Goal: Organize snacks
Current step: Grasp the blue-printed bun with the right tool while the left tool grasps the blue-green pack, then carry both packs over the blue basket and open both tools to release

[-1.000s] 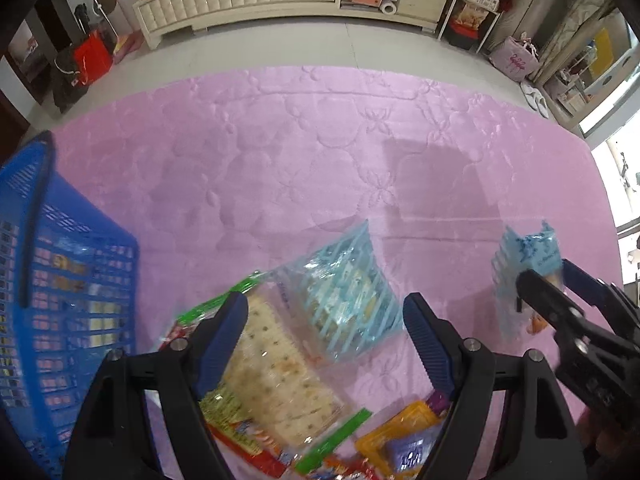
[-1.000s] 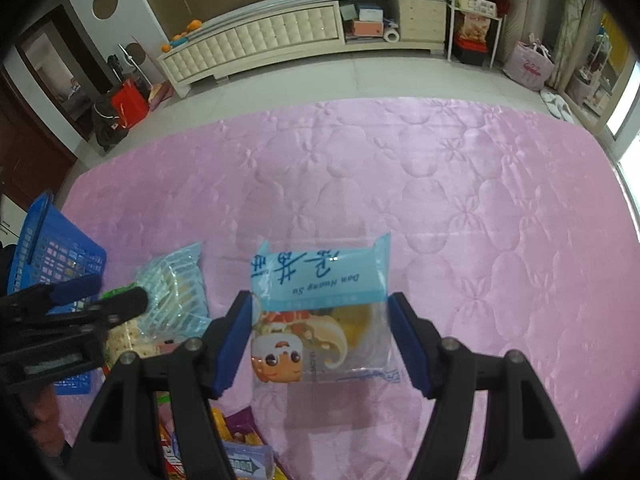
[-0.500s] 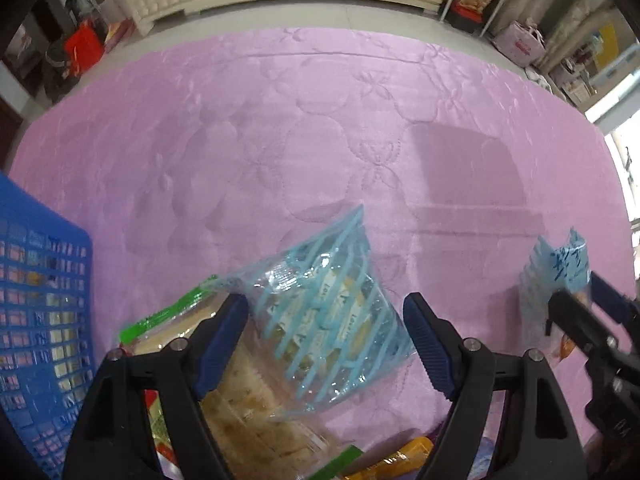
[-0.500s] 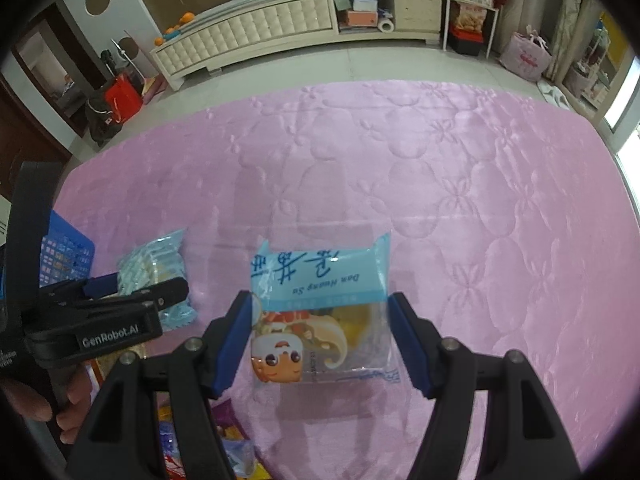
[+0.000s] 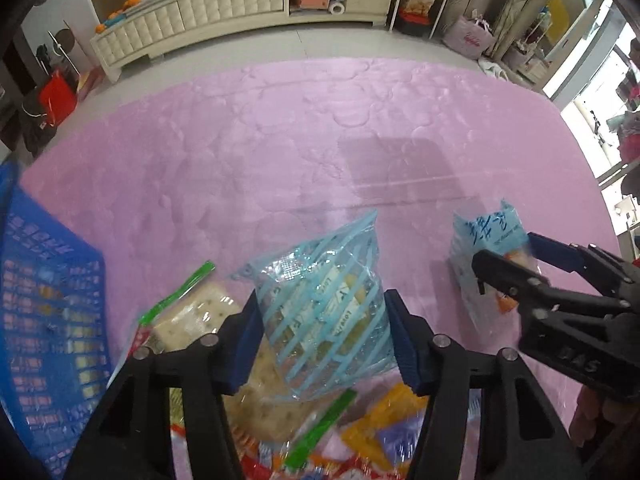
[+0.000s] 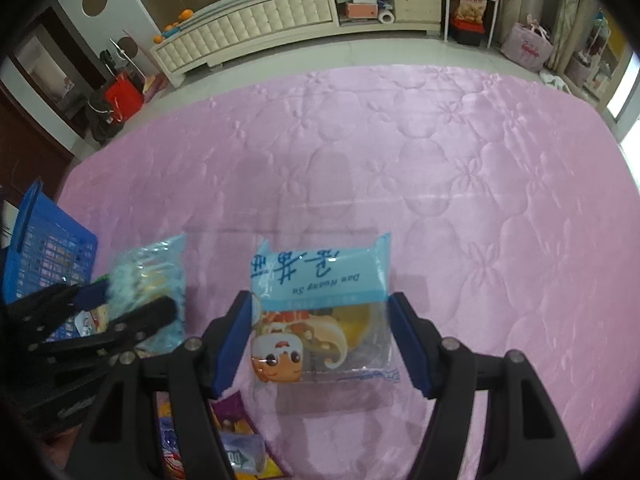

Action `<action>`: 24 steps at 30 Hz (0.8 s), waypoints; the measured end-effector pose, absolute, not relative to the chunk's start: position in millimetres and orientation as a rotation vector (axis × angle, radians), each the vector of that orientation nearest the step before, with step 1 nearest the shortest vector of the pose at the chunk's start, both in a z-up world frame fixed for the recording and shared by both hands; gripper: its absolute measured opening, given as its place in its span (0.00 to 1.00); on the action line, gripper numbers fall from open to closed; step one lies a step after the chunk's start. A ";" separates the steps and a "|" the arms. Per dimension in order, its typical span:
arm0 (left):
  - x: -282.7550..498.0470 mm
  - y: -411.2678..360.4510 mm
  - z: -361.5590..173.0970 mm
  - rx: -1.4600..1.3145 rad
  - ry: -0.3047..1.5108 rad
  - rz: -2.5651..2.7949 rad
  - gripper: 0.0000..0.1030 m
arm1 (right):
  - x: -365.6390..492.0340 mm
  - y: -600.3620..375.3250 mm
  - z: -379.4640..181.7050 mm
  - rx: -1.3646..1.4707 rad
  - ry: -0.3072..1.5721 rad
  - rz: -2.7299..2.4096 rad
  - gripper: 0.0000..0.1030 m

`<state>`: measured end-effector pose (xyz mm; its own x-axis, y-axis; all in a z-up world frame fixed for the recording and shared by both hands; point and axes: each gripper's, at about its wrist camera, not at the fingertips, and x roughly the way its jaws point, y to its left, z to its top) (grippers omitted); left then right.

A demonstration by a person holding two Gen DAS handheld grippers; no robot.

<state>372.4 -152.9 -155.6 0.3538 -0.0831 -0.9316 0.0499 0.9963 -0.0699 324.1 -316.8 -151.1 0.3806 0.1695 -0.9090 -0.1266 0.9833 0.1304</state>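
Left gripper [image 5: 324, 336]: its jaws have just been closing and now pinch the striped bag from both sides, blue pads against the plastic.
Striped bag [image 5: 324, 320]: clear packet with pale blue stripes and small wrapped pieces inside, tilted, its top corner pointing away from the camera; it sits between the left jaws above the snack pile, at the near edge of the bed.
Right gripper [image 6: 320, 340]: jaws pressed on the two short sides of the blue packet, holding it flat-on to the right wrist camera.
Blue packet [image 6: 320, 308]: light blue top band with dark printed characters, a cartoon face and a yellow pastry below; it seems lifted just clear of the bed cover, though the view is too steep to be sure.
Cracker pack [image 5: 192, 316]: pale crackers in clear wrap with a green strip, lying under and left of the striped bag.
Snack pile [image 5: 372, 432]: orange, purple and red wrappers heaped at the near edge, partly hidden by the left gripper.
Blue basket [image 5: 44, 320]: plastic lattice basket at the left edge of the bed, beside the pile.
Bed cover [image 6: 460, 184]: pink quilted fabric, bare across its middle and far side.
Cabinet [image 6: 260, 20]: long cream unit along the far wall.
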 end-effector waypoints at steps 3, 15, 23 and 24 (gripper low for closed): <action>357.4 -143.2 -143.7 -0.034 1.188 -0.089 0.54 | 311.0 -315.4 -146.2 0.051 1.166 0.184 0.70; 278.1 -127.8 -82.9 -0.041 1.045 -0.171 0.54 | 250.3 -284.1 -80.6 0.033 1.072 0.207 0.70; 244.0 -86.7 -44.5 -0.050 0.947 -0.179 0.54 | 225.7 -250.4 -48.1 0.037 0.998 0.224 0.70; 237.4 -77.9 -38.2 -0.050 0.934 -0.175 0.54 | 224.9 -248.0 -44.6 0.049 0.984 0.229 0.70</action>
<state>237.4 -77.9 -38.2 0.5818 -0.1711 -0.7952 0.1277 0.9847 -0.1184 224.9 -248.0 -44.6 0.5317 0.2141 -0.8194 -0.1701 0.9748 0.1443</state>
